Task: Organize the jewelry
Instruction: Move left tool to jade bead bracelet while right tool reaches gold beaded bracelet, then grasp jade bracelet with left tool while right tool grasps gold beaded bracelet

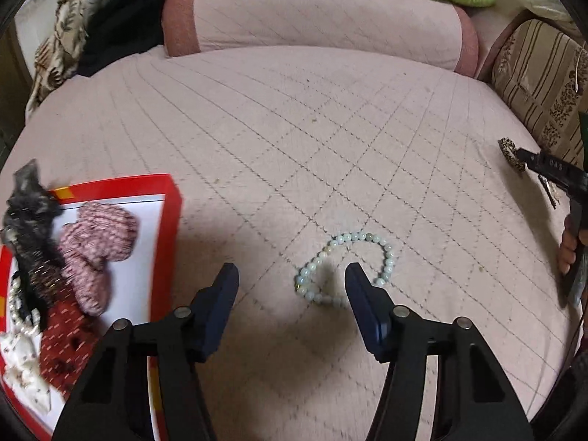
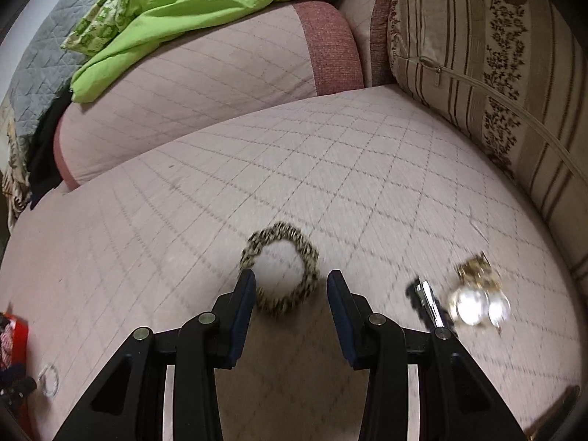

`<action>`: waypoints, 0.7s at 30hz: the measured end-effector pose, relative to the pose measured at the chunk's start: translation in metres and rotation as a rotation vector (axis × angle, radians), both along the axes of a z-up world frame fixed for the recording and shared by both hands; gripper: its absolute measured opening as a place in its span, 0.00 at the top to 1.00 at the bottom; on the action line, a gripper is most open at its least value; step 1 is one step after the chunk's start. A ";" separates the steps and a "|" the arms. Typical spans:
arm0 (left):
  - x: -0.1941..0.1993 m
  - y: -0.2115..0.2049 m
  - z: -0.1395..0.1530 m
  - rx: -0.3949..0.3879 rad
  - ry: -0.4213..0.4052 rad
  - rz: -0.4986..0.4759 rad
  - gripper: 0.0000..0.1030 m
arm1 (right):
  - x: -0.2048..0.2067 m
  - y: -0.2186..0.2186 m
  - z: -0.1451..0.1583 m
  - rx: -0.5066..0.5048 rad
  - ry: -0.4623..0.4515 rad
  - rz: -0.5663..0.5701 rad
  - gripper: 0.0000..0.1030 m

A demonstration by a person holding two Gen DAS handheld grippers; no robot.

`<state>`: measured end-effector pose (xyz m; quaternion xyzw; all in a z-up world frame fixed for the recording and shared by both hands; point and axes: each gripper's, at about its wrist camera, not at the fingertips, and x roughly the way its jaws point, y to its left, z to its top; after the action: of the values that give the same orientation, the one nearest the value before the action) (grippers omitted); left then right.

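Observation:
A pale bead bracelet (image 1: pixel 345 268) lies on the pink quilted cushion (image 1: pixel 294 128), just ahead of my open left gripper (image 1: pixel 290 275), partly between its tips. A red-rimmed box (image 1: pixel 172 220) at the left holds scrunchies and pearl strands. In the right wrist view my open right gripper (image 2: pixel 290 281) stands over a leopard-print scrunchie ring (image 2: pixel 281 270) without closing on it. A hair clip (image 2: pixel 428 301) and gold-and-clear earrings (image 2: pixel 477 294) lie to its right. The right gripper also shows at the left view's right edge (image 1: pixel 522 158).
A pink bolster (image 1: pixel 316 11) with a green cloth (image 2: pixel 191 3) on it runs along the back. A striped floral pillow (image 2: pixel 496 73) stands at the right. The red box (image 2: pixel 14 330) and the bracelet (image 2: pixel 49 378) show far left in the right view.

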<state>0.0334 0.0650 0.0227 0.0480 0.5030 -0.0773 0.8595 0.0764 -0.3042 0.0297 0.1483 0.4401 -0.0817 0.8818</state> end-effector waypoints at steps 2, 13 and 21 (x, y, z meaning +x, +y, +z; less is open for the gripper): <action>0.004 -0.003 -0.005 0.002 0.008 -0.016 0.42 | 0.007 -0.004 -0.005 0.014 0.007 -0.002 0.57; -0.001 -0.031 -0.012 0.077 -0.036 -0.070 0.95 | 0.018 -0.009 -0.013 0.035 0.023 0.005 0.90; -0.027 -0.036 0.016 0.015 -0.052 -0.083 0.95 | 0.002 0.004 -0.002 0.102 -0.007 0.044 0.93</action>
<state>0.0061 0.0290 0.0383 0.0771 0.4785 -0.1081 0.8680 0.0785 -0.3005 0.0273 0.1838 0.4440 -0.0391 0.8761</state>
